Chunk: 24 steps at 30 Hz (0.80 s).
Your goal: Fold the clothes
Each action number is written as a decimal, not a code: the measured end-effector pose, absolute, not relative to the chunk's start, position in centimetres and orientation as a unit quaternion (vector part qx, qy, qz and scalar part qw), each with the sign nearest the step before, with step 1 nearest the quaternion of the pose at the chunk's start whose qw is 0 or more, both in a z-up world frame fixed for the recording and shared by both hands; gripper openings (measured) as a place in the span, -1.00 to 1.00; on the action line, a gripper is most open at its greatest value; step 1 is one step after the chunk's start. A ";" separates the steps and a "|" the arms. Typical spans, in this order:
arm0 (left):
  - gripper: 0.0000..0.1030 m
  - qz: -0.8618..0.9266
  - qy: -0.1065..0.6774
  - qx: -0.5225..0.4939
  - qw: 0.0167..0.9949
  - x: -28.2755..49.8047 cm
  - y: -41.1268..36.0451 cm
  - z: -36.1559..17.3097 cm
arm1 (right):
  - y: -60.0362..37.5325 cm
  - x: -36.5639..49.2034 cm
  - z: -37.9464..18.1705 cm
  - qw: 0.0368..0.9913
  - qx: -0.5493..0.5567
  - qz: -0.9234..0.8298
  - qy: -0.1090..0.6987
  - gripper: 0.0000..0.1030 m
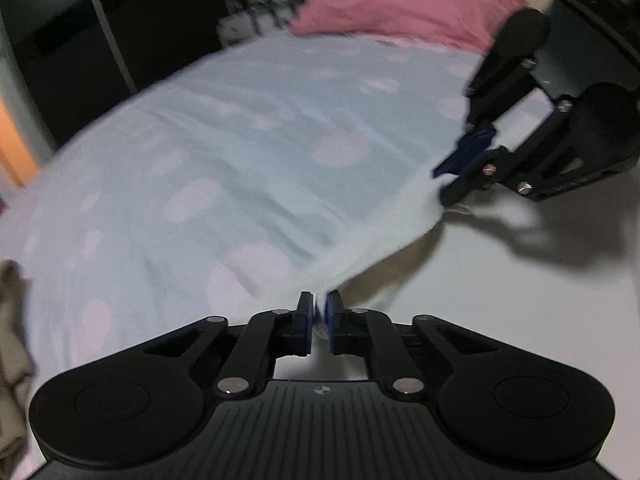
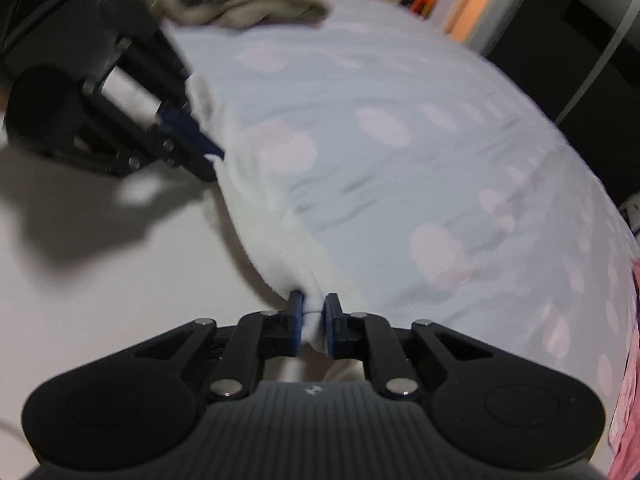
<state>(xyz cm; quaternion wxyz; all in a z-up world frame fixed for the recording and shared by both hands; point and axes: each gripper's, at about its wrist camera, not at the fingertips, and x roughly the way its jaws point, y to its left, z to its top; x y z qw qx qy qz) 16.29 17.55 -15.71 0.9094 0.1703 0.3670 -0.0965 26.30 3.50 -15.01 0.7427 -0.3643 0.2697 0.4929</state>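
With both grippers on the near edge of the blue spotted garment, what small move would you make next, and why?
Probably lift both together and carry the edge forward. The left gripper and right gripper each pinch the white hem of the blue spotted garment, which lies spread flat on the white table, unfolded.

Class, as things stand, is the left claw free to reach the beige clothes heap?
Probably not: the left claw is shut on the pale blue dotted garment's hem, so it must let go first; the beige heap lies beside it.

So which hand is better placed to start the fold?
Neither clearly: the left fingers and right fingers both pinch the near edge of the blue cloth, so they would probably lift it together.
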 end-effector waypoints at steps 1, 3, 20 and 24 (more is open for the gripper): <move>-0.94 -0.083 0.359 0.161 0.915 16.7 17.9 -15.4 | 3.4 26.7 -14.5 0.755 -0.347 0.489 0.264 -0.75; -0.94 -0.062 0.349 0.138 0.925 17.7 18.4 -14.8 | 3.4 27.3 -13.6 0.780 -0.313 0.478 0.256 -0.75; -0.13 0.048 0.343 0.113 0.931 21.0 20.6 -15.0 | 5.4 32.7 -16.7 0.857 -0.201 0.349 0.322 -0.55; -0.12 0.056 0.327 0.123 0.935 19.2 20.9 -13.7 | 1.8 33.7 -14.0 0.881 -0.123 0.325 0.322 -0.52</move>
